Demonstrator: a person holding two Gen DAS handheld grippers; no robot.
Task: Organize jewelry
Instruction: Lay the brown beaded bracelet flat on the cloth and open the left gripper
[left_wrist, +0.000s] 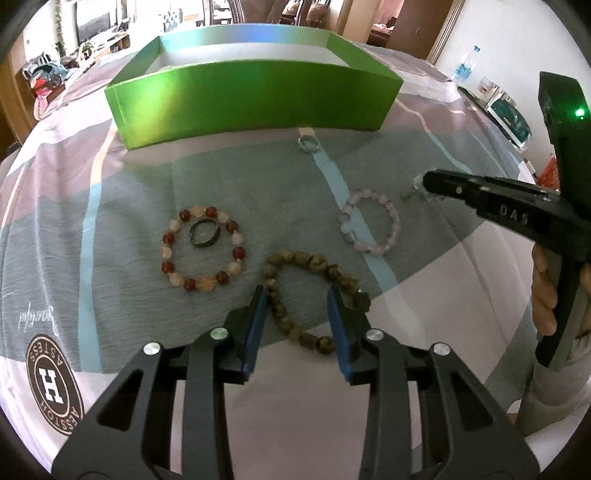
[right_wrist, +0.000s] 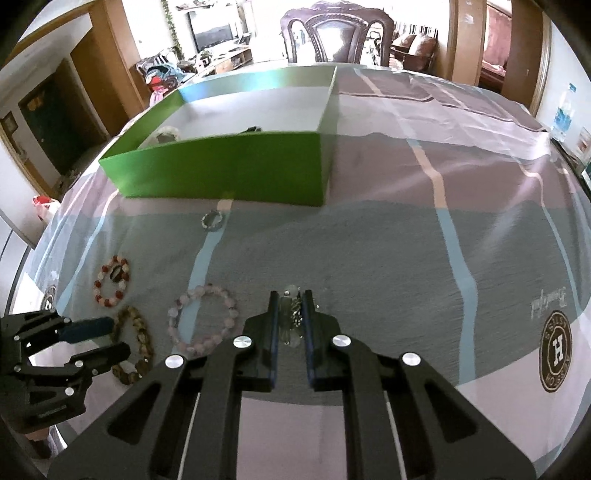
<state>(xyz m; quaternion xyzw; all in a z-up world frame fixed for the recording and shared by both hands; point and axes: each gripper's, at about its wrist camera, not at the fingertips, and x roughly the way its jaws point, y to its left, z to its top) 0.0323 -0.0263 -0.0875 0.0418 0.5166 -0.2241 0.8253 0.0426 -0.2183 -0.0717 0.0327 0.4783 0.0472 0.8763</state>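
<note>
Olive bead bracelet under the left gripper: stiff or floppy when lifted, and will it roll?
Probably floppy: the olive bead bracelet lies in a bent, uneven loop, not a true circle. It should drape from the left gripper, whose open fingers straddle it. The faceted, chunky beads look unlikely to roll on the cloth.

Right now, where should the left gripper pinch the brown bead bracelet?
Pinch the bead strand on its right side, coming straight down. The brown bead bracelet lies flat on the cloth, and the open left gripper already straddles it, so one finger drops inside the loop.
</note>
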